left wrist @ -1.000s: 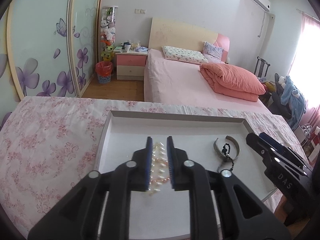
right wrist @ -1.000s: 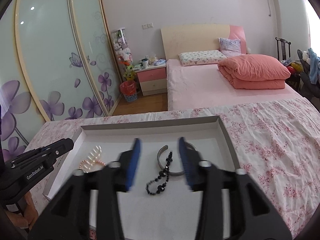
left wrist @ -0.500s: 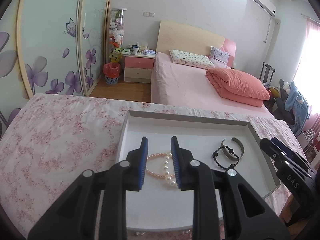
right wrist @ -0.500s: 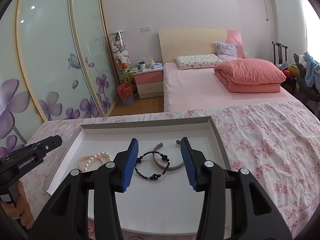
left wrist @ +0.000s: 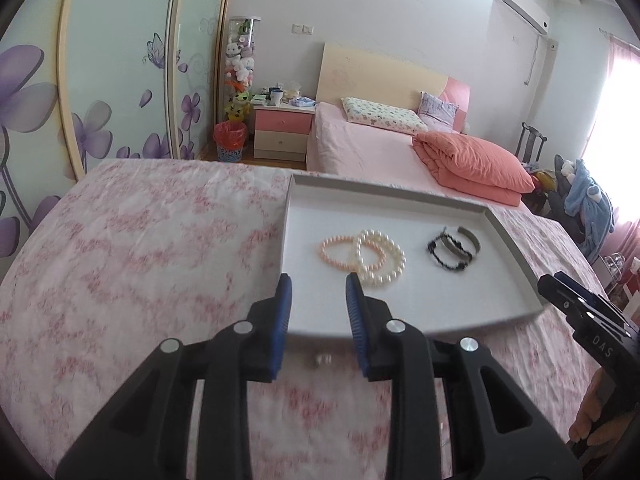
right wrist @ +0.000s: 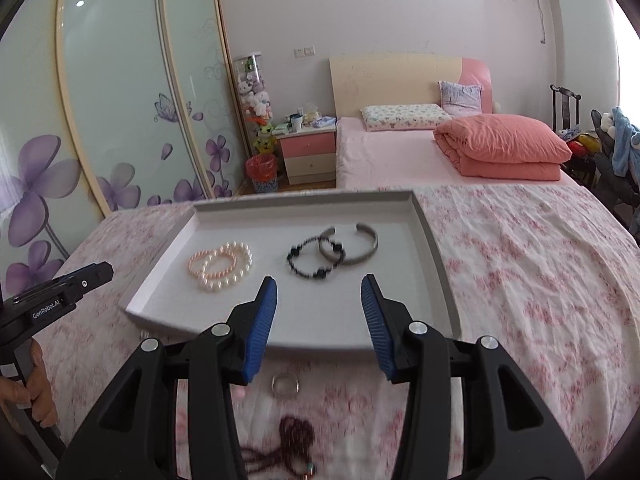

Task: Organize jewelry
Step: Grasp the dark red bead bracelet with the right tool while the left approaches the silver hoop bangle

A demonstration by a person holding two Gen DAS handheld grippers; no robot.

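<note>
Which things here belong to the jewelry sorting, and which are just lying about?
Job: tray, pink bead bracelet, white pearl bracelet, black bead bracelet, silver cuff, ring, dark bead strand.

Lying about: folded quilt, pillow, nightstand, red bin.

Dark bead necklace [right wrist: 280, 446] blurred, cut by bottom edge; small item [left wrist: 322, 359] btwn left claw [left wrist: 319, 286] fingers unclear.

bed [right wrist: 384, 156] | nightstand [right wrist: 310, 152] | red bin [right wrist: 262, 172] | floral cloth [right wrist: 520, 264]
</note>
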